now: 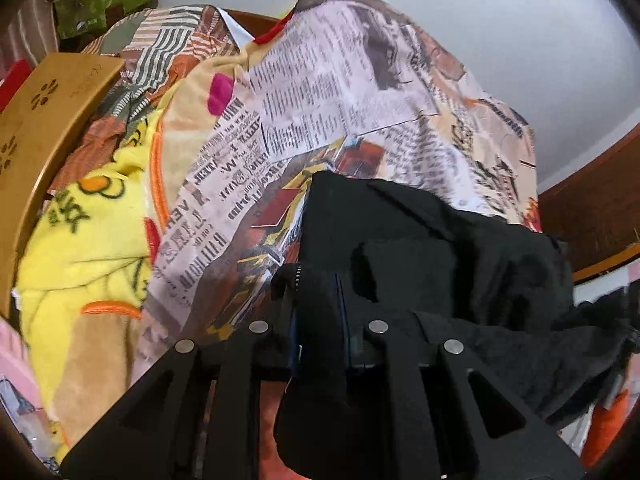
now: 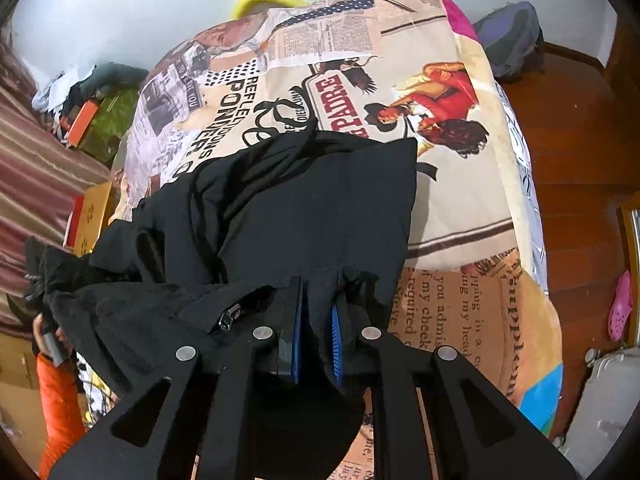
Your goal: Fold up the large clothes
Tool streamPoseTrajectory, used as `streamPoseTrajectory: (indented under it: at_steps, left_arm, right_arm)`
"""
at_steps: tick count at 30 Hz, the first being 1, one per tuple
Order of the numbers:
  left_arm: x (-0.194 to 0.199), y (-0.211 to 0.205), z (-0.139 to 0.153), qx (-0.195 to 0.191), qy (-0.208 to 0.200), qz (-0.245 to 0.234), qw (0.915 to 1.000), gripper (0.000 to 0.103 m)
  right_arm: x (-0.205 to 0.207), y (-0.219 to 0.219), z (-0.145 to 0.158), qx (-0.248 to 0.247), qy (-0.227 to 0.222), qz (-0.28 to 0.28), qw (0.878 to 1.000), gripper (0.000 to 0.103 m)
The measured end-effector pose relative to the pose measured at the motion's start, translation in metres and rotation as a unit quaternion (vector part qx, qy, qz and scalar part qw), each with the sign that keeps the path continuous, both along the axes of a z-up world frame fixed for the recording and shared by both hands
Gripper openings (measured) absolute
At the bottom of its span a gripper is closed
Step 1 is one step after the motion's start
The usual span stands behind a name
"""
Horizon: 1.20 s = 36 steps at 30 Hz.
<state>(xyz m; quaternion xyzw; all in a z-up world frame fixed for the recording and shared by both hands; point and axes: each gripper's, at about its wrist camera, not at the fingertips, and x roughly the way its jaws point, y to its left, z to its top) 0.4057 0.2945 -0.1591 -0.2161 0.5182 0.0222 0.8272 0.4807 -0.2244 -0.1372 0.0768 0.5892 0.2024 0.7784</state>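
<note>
A large black garment (image 1: 460, 240) lies bunched on a bed cover printed with newspaper pages (image 1: 340, 80). In the left wrist view my left gripper (image 1: 320, 284) is shut on a fold of the garment's edge, and cloth drapes over its fingers. In the right wrist view the black garment (image 2: 300, 200) spreads ahead, its far corner flat on the bed cover (image 2: 460, 200). My right gripper (image 2: 318, 284) is shut on a tuck of the black cloth between its blue pads (image 2: 295, 320). A zip pull (image 2: 228, 322) shows just left of the fingers.
A yellow fleece blanket (image 1: 88, 240) and a wooden board (image 1: 52, 120) lie at the bed's left. Wooden floor (image 2: 580, 140) runs along the right with a pink clog (image 2: 620, 308) and a dark bag (image 2: 512, 40). A hand in an orange sleeve (image 2: 52, 392) is at lower left.
</note>
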Motion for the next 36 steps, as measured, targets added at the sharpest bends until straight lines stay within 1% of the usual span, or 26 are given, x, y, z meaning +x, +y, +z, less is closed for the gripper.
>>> streamPoseTrajectory:
  at_steps: [3, 6, 10, 15, 16, 18, 20, 22, 25, 27, 30, 33, 35, 36]
  left_arm:
    - [-0.005, 0.003, 0.020, -0.008, 0.001, -0.013, 0.9999, 0.017]
    - [-0.007, 0.001, 0.028, 0.005, 0.005, -0.017, 0.9998, 0.017]
    - [-0.006, -0.009, 0.013, 0.040, 0.025, -0.014, 0.9988, 0.017]
    - [-0.007, -0.019, -0.011, 0.049, 0.028, -0.006, 0.9984, 0.019]
    - [-0.007, -0.020, -0.015, 0.051, 0.027, -0.006, 0.9983, 0.019]
    - [-0.007, -0.023, -0.020, 0.055, 0.025, -0.005, 0.9981, 0.019]
    - [-0.005, -0.026, -0.024, 0.066, 0.023, -0.004, 0.9976, 0.019]
    - [-0.002, -0.028, -0.027, 0.068, 0.022, -0.003, 0.9974, 0.019]
    - [0.001, -0.031, -0.029, 0.073, 0.023, -0.006, 0.9970, 0.019]
    - [0.003, -0.034, -0.029, 0.081, 0.024, -0.009, 0.9964, 0.019]
    - [0.002, -0.038, -0.028, 0.093, 0.021, -0.012, 0.9954, 0.019]
    - [-0.002, -0.038, -0.026, 0.097, 0.018, -0.011, 0.9950, 0.021]
    - [-0.004, -0.039, -0.025, 0.097, 0.017, -0.012, 0.9950, 0.023]
    - [-0.004, -0.040, -0.024, 0.098, 0.016, -0.012, 0.9949, 0.023]
  right_arm:
    - [0.003, -0.003, -0.006, 0.010, 0.015, -0.014, 1.000, 0.010]
    - [0.000, -0.008, 0.005, 0.019, 0.018, -0.021, 0.999, 0.010]
    - [-0.015, -0.008, 0.036, 0.008, 0.003, 0.015, 1.000, 0.010]
    - [-0.033, -0.007, 0.059, -0.012, -0.014, 0.055, 0.998, 0.012]
    - [-0.033, -0.010, 0.063, -0.026, -0.024, 0.048, 0.998, 0.014]
    - [-0.032, -0.019, 0.071, -0.072, -0.060, 0.018, 0.995, 0.023]
    - [-0.032, -0.029, 0.079, -0.087, -0.084, -0.007, 0.993, 0.023]
    - [-0.039, -0.037, 0.085, -0.084, -0.103, -0.022, 0.991, 0.023]
    - [-0.066, -0.040, 0.088, -0.067, -0.129, -0.025, 0.989, 0.023]
    - [-0.095, -0.031, 0.086, -0.058, -0.153, -0.012, 0.986, 0.023]
    - [-0.130, -0.016, 0.080, -0.045, -0.173, 0.000, 0.984, 0.023]
    - [-0.157, -0.004, 0.067, -0.026, -0.176, 0.006, 0.984, 0.023]
    - [-0.169, 0.007, 0.055, -0.027, -0.169, 0.014, 0.985, 0.025]
    - [-0.173, 0.014, 0.048, -0.029, -0.163, 0.023, 0.986, 0.027]
